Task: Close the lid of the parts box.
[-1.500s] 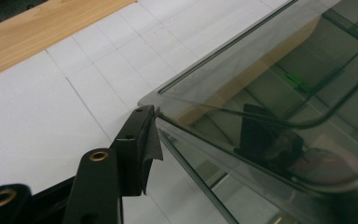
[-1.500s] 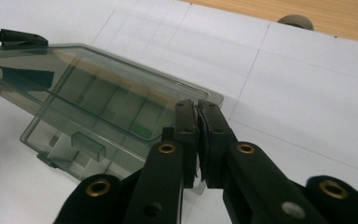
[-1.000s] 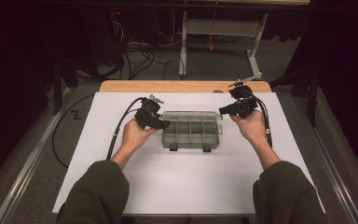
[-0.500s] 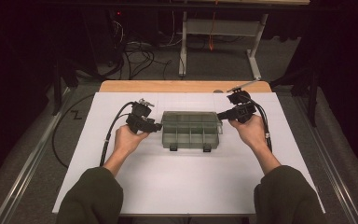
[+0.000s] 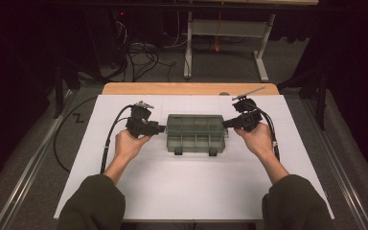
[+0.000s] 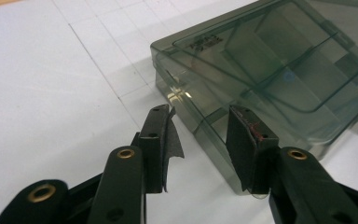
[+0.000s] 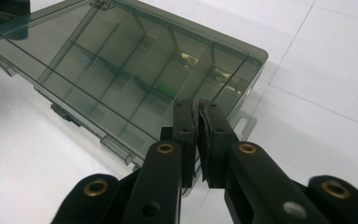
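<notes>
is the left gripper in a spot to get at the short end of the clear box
Probably yes: the left gripper sits right at the compartment box, its end wall between the part-open, closing jaws, nothing in between.

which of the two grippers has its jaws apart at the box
The left gripper: its jaws stand apart at the corner of the smoky clear compartment box, having just been closing. The right gripper has its jaws together at the box's other end.

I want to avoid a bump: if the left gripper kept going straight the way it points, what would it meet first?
Most likely the box. The left gripper points at its near end wall, its jaws, which have just been closing, apart at that corner. It looks very close, perhaps touching already; depth is hard to judge.
</notes>
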The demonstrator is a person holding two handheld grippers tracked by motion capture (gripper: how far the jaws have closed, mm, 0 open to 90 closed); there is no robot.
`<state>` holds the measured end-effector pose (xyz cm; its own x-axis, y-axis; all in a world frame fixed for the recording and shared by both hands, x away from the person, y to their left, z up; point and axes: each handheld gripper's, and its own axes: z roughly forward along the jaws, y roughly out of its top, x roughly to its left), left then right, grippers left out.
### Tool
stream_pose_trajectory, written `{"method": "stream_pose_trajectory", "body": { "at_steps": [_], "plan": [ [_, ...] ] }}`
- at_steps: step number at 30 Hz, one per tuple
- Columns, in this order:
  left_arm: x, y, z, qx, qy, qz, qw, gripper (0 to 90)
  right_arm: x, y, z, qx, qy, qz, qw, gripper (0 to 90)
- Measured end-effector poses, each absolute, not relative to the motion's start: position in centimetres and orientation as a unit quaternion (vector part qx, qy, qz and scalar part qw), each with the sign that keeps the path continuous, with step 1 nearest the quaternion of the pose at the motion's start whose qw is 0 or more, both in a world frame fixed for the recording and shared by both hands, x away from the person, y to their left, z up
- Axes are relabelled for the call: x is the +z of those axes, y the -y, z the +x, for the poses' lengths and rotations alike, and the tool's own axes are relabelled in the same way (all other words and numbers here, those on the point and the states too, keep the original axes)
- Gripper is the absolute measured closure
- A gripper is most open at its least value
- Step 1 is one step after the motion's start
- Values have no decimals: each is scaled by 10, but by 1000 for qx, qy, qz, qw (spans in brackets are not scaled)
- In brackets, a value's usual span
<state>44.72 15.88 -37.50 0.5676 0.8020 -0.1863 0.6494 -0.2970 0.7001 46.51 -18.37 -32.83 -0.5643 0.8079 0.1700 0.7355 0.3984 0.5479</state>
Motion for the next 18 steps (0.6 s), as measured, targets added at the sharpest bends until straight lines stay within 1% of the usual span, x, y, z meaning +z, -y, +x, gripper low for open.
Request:
{"method": "stream_pose_trajectory", "body": {
  "at_steps": [18],
  "plan": [
    [-368,-150,436,101,-427,803,403,668,-343,183,458,294,-839,456,50,877]
  ]
}}
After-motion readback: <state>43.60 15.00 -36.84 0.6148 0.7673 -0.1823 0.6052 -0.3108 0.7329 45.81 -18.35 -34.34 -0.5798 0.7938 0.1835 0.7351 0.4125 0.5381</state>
